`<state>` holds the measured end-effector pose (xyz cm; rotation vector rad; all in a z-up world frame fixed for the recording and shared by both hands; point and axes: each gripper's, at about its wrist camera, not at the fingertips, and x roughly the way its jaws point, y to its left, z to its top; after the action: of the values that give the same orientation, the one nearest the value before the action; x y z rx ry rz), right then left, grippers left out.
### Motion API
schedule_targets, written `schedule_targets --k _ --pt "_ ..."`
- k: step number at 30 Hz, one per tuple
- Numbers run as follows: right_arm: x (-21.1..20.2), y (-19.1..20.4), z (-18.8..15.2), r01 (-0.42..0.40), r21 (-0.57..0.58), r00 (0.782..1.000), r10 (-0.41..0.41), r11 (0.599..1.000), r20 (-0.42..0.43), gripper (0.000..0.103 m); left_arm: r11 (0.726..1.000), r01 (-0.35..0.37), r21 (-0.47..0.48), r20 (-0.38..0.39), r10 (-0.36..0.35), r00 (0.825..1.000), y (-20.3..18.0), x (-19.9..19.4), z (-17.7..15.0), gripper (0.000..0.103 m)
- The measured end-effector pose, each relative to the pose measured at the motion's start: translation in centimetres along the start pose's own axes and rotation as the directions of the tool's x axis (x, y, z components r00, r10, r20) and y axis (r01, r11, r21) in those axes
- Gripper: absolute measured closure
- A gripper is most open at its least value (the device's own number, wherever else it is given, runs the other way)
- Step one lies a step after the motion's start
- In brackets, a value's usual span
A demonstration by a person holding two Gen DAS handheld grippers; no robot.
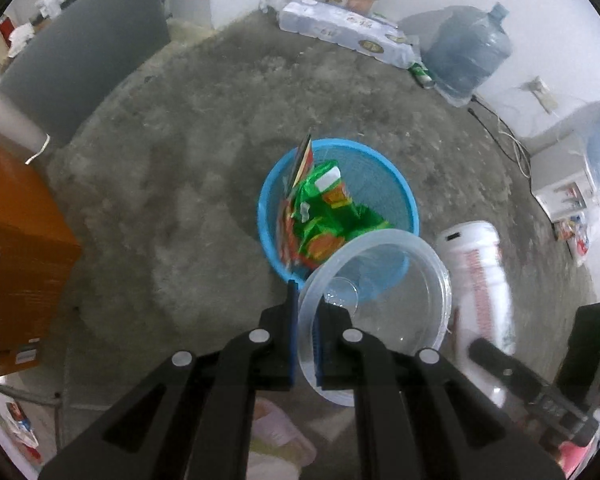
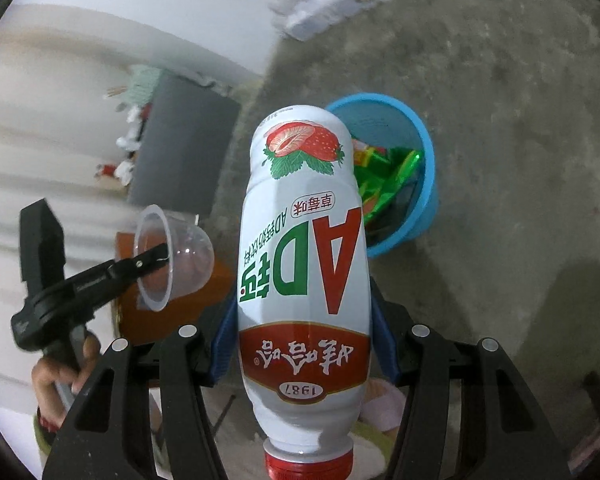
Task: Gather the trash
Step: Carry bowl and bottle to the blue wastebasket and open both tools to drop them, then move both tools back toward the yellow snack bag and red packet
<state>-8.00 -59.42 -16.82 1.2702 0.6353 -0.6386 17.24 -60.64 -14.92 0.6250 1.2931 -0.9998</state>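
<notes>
Both hands are over the blue bin (image 1: 396, 184), which stands on the bare concrete floor (image 1: 180, 200) out in the open, well away from the walls. It already holds crumpled green and orange wrappers (image 1: 324, 216), with a flat packet propped against its far-left rim, so this is plainly where the rubbish goes.

The left tool (image 1: 304, 328) is pinched together on the thin rim of a clear plastic cup (image 1: 380, 292), one pad inside the wall and one outside. That edge grip makes sense: the cup is light and soft, and squeezing its body would only crush it. Held this way, it hangs mouth toward the camera, overlapping the bin's near rim in the left wrist view.

The right tool (image 2: 304, 344) is clamped across the lower body of a white strawberry drink bottle (image 2: 304, 240), blue pads pressing on either side of the label. The red cap points back toward the hand and the base leads, aimed at the bin's left rim. I'd guess the bottle is carried base first so it slides straight in when let go.

As I read it, both pieces are at the drop point and not yet released. The cup sits nearer the opening; the bottle looks a little short of it, beside the rim.
</notes>
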Motion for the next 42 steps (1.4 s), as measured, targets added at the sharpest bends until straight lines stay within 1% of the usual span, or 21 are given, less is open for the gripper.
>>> schedule_targets --k 1,2,3,4,5,7,9,11,14,16,19,21,24,26,29,31,33,36,39,40,42 --pt "0.7 0.0 0.9 0.007 0.009 1.000 -0.007 1.000 -0.003 0.048 1.000 0.004 -0.014 -0.004 -0.004 1.000 -0.2 0.7 0.9 0.097" --pt "1.8 -0.1 2.2 0.009 0.016 1.000 -0.009 1.000 0.001 0.046 0.999 0.021 -0.033 -0.004 -0.021 1.000 -0.3 1.4 1.7 0.093" --pt "2.9 -0.3 3.4 0.004 0.018 1.000 -0.004 1.000 0.009 0.040 0.997 0.058 -0.059 -0.006 -0.059 0.998 -0.3 2.0 2.5 0.085" --pt "3.8 -0.7 4.2 0.008 0.033 1.000 -0.009 0.999 0.019 0.035 0.994 0.076 -0.077 -0.006 -0.076 0.997 -0.3 2.4 3.0 0.057" --pt "4.2 -1.4 4.7 0.013 0.052 0.999 -0.015 0.999 0.034 0.027 0.993 0.072 -0.094 0.001 -0.072 0.997 -0.2 2.7 3.4 0.034" --pt "5.0 -2.7 4.9 0.020 0.084 0.998 -0.025 0.996 0.058 0.026 0.990 0.061 -0.125 0.064 -0.053 0.997 0.2 2.2 3.5 0.032" --pt "5.5 -4.0 4.4 0.050 0.128 0.997 -0.058 0.991 0.059 0.026 0.988 0.090 -0.129 0.069 -0.081 0.994 0.8 1.6 3.0 0.032" --pt "4.5 -4.6 2.8 0.015 0.131 0.998 -0.024 0.991 0.066 0.025 0.988 0.103 -0.119 0.064 -0.096 0.993 1.4 0.7 2.1 0.032" --pt "3.2 -4.1 0.5 0.031 0.094 0.997 -0.038 0.995 0.073 0.025 0.992 0.083 -0.098 0.084 -0.075 0.994 2.6 -1.3 0.7 0.032" --pt "2.5 -3.7 -0.5 0.025 0.085 0.997 -0.032 0.996 0.075 0.025 0.991 0.080 -0.107 0.093 -0.070 0.993 3.3 -2.9 -0.4 0.032" --pt "0.7 -3.0 -1.4 0.013 0.072 0.995 -0.020 0.997 0.101 0.025 0.987 0.111 -0.114 0.114 -0.098 0.989 4.6 -6.6 -2.6 0.032" --pt "-0.7 -1.9 -2.3 0.003 0.044 0.992 -0.008 0.999 0.122 0.025 0.989 0.115 -0.092 0.137 -0.101 0.985 4.9 -9.1 -4.2 0.032" --pt "-3.6 0.3 -4.4 -0.030 -0.023 0.987 0.033 0.999 0.156 0.025 0.992 0.115 -0.042 0.190 -0.105 0.976 5.2 -14.0 -8.4 0.032" --pt "-5.7 2.2 -6.4 -0.035 -0.087 0.983 0.050 0.996 0.175 0.025 0.990 0.141 -0.019 0.238 -0.133 0.962 5.6 -17.5 -12.4 0.029" --pt "-7.3 4.5 -8.5 -0.058 -0.172 0.982 0.087 0.983 0.168 0.025 0.985 0.167 -0.040 0.319 -0.146 0.937 6.8 -21.1 -18.5 0.024" --pt "-8.3 6.5 -10.1 -0.074 -0.241 0.983 0.111 0.968 0.144 0.025 0.983 0.167 -0.076 0.360 -0.129 0.924 8.1 -22.6 -22.6 0.024" --pt "-9.3 9.1 -11.8 -0.088 -0.324 0.985 0.132 0.942 0.115 0.025 0.980 0.154 -0.124 0.389 -0.095 0.916 9.7 -23.6 -26.2 0.024" --pt "-9.8 13.1 -14.5 -0.114 -0.448 0.986 0.155 0.887 0.055 0.025 0.963 0.123 -0.239 0.453 -0.002 0.891 13.1 -25.4 -32.9 0.024" --pt "-9.0 16.7 -17.2 -0.159 -0.539 0.985 0.173 0.827 -0.026 0.025 0.932 0.098 -0.348 0.487 0.090 0.869 16.4 -27.1 -38.2 0.023" --pt "-8.6 17.6 -18.0 -0.175 -0.560 0.982 0.180 0.810 -0.047 0.025 0.916 0.081 -0.392 0.504 0.140 0.852 17.9 -27.8 -40.4 0.024" --pt "-7.8 20.3 -20.6 -0.231 -0.611 0.973 0.195 0.757 -0.126 0.025 0.890 0.035 -0.454 0.508 0.227 0.831 19.9 -28.9 -43.2 0.024"
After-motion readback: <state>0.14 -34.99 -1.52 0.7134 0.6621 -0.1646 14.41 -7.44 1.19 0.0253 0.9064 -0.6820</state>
